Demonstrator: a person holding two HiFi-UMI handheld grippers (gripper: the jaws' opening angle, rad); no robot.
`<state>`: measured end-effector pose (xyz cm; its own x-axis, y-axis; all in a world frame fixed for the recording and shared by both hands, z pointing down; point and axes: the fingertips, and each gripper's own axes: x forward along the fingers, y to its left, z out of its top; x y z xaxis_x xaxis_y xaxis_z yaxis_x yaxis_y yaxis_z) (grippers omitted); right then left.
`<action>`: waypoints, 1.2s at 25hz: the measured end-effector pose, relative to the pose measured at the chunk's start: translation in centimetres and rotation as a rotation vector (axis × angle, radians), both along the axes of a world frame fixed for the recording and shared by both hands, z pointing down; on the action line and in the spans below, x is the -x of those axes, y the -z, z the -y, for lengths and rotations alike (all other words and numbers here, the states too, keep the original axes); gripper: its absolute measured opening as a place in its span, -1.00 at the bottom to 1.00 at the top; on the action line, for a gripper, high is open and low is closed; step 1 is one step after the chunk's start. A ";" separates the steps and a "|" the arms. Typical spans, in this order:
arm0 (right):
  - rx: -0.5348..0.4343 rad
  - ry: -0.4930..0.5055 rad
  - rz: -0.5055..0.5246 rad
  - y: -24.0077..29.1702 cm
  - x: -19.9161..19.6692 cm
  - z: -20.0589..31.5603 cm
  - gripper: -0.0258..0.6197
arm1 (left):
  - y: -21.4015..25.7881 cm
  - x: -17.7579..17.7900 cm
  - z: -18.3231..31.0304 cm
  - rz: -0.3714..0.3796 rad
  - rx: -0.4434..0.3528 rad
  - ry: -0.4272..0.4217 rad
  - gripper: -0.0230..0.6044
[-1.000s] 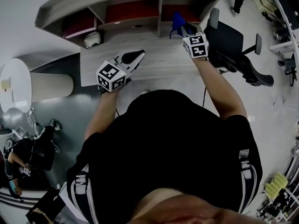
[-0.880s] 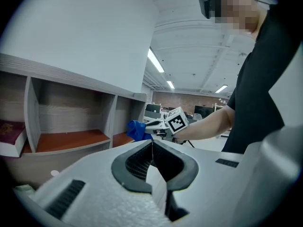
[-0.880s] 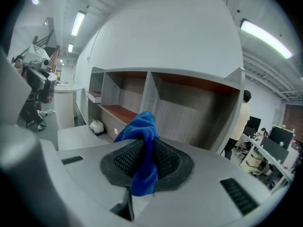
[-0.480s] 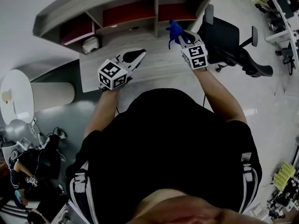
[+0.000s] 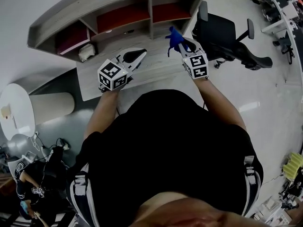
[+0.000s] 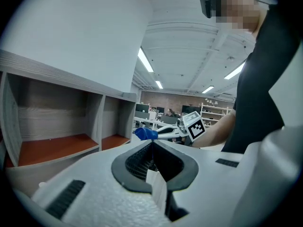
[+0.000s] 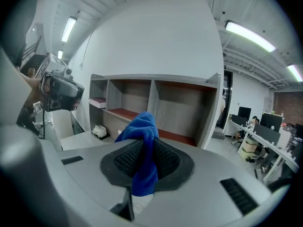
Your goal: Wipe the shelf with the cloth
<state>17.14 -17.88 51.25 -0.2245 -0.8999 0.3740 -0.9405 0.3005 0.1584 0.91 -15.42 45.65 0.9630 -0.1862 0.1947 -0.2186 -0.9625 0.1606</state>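
**Blue cloth (image 7: pixel 143 141) is hanging in the right claw (image 5: pixel 182 40), before the shelf (image 5: pixel 94 4)**

At the left, a small pale object (image 5: pixel 86 52) is lying on the wooden surface (image 5: pixel 156 63) near the shelf; it is too small to name. The left claw (image 5: pixel 136 56) is hovering over this surface, its jaws pressing together with nothing between them. At the right, the right claw is clenching the cloth, holding it in the air before the shelf's right end, apart from it. The person's body is hiding the near edge of the surface.
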 end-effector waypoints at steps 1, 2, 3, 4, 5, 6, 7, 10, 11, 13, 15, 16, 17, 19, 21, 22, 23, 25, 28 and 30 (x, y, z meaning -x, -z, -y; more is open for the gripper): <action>-0.001 -0.007 0.005 0.0 -0.1 -0.2 -0.75 | -0.1 0.0 0.0 0.001 0.001 -0.002 -0.87; -0.002 -0.013 0.008 0.1 -0.2 -0.4 -0.75 | -0.1 -0.1 -0.1 0.002 0.002 -0.004 -0.87; -0.004 -0.017 0.011 0.1 -0.3 -0.5 -0.75 | -0.2 -0.2 -0.1 0.003 0.003 -0.007 -0.87; -0.006 -0.020 0.014 0.3 -0.3 -0.6 -0.75 | -0.2 -0.2 -0.2 0.002 0.003 -0.010 -0.87; -0.010 -0.022 0.015 0.4 -0.3 -0.7 -0.75 | -0.2 -0.3 -0.2 0.001 0.002 -0.013 -0.87; -0.014 -0.023 0.014 0.6 -0.2 -0.8 -0.75 | -0.2 -0.3 -0.2 0.001 0.001 -0.015 -0.87; -0.018 -0.022 0.012 0.7 -0.1 -0.9 -0.75 | -0.1 -0.3 -0.2 0.001 -0.001 -0.017 -0.87; -0.030 -0.020 0.016 1.0 0.2 -1.1 -0.75 | 0.0 -0.1 -0.2 -0.004 0.005 -0.018 -0.87; -0.034 -0.020 0.019 1.1 0.3 -1.2 -0.75 | 0.1 0.0 -0.1 -0.008 0.009 -0.017 -0.87; -0.043 -0.023 0.022 1.4 0.4 -1.3 -0.75 | 0.2 0.3 0.0 -0.015 0.014 -0.013 -0.87; -0.048 -0.027 0.025 1.6 0.3 -1.4 -0.75 | 0.4 0.4 0.1 -0.015 0.014 -0.012 -0.87; -0.049 -0.028 0.028 1.7 0.3 -1.6 -0.75 | 0.4 0.5 0.1 -0.013 0.014 -0.013 -0.87; -0.051 -0.029 0.029 1.7 0.3 -1.7 -0.75 | 0.4 0.5 0.1 -0.013 0.015 -0.012 -0.87; -0.055 -0.028 0.031 1.9 0.2 -1.9 -0.75 | 0.6 0.7 0.1 -0.022 0.021 -0.009 -0.87; -0.055 -0.031 0.036 1.8 0.0 -2.0 -0.75 | 0.7 0.7 0.2 -0.027 0.023 -0.006 -0.87; -0.053 -0.034 0.040 1.8 -0.1 -2.1 -0.75 | 0.7 0.7 0.3 -0.025 0.023 -0.005 -0.87; -0.052 -0.037 0.044 1.7 -0.3 -2.1 -0.75 | 0.5 0.8 0.3 -0.023 0.025 -0.004 -0.87; -0.054 -0.045 0.049 1.7 -0.3 -2.3 -0.75 | 0.2 1.0 0.3 -0.017 0.032 -0.003 -0.87; -0.061 -0.050 0.052 1.9 -0.3 -2.6 -0.75 | 0.0 1.2 0.3 -0.012 0.037 -0.001 -0.87; -0.067 -0.051 0.060 2.1 -0.3 -2.8 -0.75 | 0.0 1.1 0.3 -0.011 0.036 -0.001 -0.87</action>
<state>17.48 -15.05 49.15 -0.1980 -0.9333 0.2997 -0.9627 0.2427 0.1195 -0.19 -15.67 45.68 0.9654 -0.1781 0.1904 -0.2155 -0.9562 0.1980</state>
